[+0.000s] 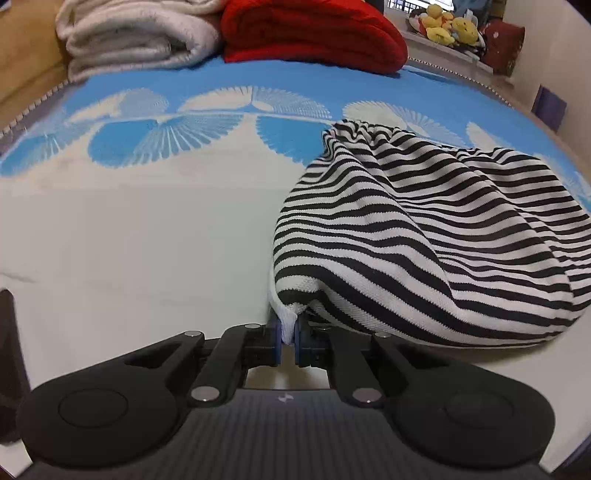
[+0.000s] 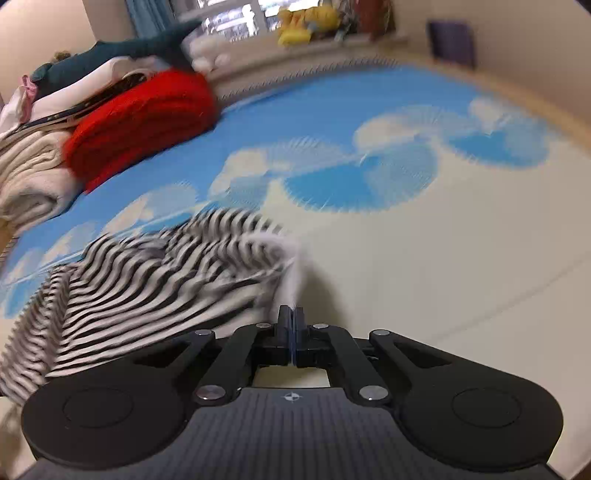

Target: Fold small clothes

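Left wrist view: left gripper (image 1: 289, 334) pinching white hem of striped garment (image 1: 424, 236), bunched on bed (image 1: 147, 240). Right gripper (image 2: 291, 319) clamping opposite edge likewise. Step: spreading flat before folding. Next: pulling hands apart, keeping both grips tight.

A bed (image 1: 129, 236) carries a cream sheet printed with blue and white fans. At its far edge lies a folded red blanket (image 1: 314, 33), a rolled cream blanket (image 1: 136, 37) touching its left side. Beyond the red blanket, on a window ledge, sit yellow plush toys (image 1: 448, 26). A dark teal plush (image 2: 122, 48) tops the pile behind the red blanket.
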`<state>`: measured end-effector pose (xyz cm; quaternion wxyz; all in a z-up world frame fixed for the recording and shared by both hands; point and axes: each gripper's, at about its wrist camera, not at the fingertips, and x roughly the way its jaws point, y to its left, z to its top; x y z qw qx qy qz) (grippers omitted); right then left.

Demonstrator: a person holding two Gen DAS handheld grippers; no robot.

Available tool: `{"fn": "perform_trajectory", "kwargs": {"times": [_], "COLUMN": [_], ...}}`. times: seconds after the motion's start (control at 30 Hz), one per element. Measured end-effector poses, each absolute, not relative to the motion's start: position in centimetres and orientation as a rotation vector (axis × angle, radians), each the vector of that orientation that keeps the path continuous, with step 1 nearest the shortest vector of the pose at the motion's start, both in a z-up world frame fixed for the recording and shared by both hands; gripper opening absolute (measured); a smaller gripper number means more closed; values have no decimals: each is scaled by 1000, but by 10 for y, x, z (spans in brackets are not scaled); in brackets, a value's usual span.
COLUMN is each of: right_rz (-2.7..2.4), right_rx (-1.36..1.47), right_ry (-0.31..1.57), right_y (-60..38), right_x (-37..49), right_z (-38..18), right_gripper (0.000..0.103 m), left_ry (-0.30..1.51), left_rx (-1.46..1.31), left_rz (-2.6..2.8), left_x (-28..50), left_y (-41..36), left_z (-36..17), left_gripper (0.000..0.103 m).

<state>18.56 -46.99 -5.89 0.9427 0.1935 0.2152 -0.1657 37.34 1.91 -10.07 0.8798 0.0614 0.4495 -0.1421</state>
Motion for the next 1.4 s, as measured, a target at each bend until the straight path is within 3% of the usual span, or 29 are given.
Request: {"fn": "perform_trajectory", "kwargs": {"times": [0.23,0.27,0.33,0.37,0.4,0.43,0.47,0.5,0.57,0.67,0.8,0.93,0.97,1.07,1.23,1.37,1.4], "right_rz": [-374,-380,-422,-449,-479,-511,-536,-552,-520,-372,-192,-56,-44,18,-56,-297,-373], "right_rx": [440,459,436,418,444,499,546,569,540,394,69,-256,-325,-294,291,568,583], "right_ry": [524,530,586,631,662,648,590,512,351,271,338,543,586,716,419,362,396], "right_y": [-491,-495,-498,-498,-503,-509,-513,-514,-507,-480,-424,-381,-375,-378,-456,-512,-517], "right_x": [197,197,201,201,200,194,184,174,165,196,277,348,359,381,375,397,405], "right_z": [-75,-75,-80,-84,-87,-87,-83,-76,-56,-32,-30,-60,-68,-75,-21,-42,-55], "right_gripper": [0,0,0,4,15,25,45,54,54,54,57,58,56,6,6,7,14], "left_ry": [993,1008,1050,1055,1038,1016,993,963,896,850,815,846,865,935,977,1014,1011], "left_rx": [200,199,226,230,227,209,170,110,-31,-145,-99,64,95,146,78,-1,1], "left_rz": [-240,-223,-173,-116,-50,-16,14,37,43,-21,-116,-204,-213,-238,-155,-98,-95], "left_x": [376,377,379,381,380,380,380,382,389,414,453,481,488,499,523,532,532], "left_y": [19,22,28,32,38,44,51,58,66,54,2,-51,-61,-76,-71,-55,-54], "left_z": [-113,-114,-118,-118,-113,-107,-99,-89,-71,-50,-45,-74,-85,-109,-127,-130,-129], "left_gripper": [10,18,57,85,96,98,98,98,98,98,102,102,102,102,101,101,101]}}
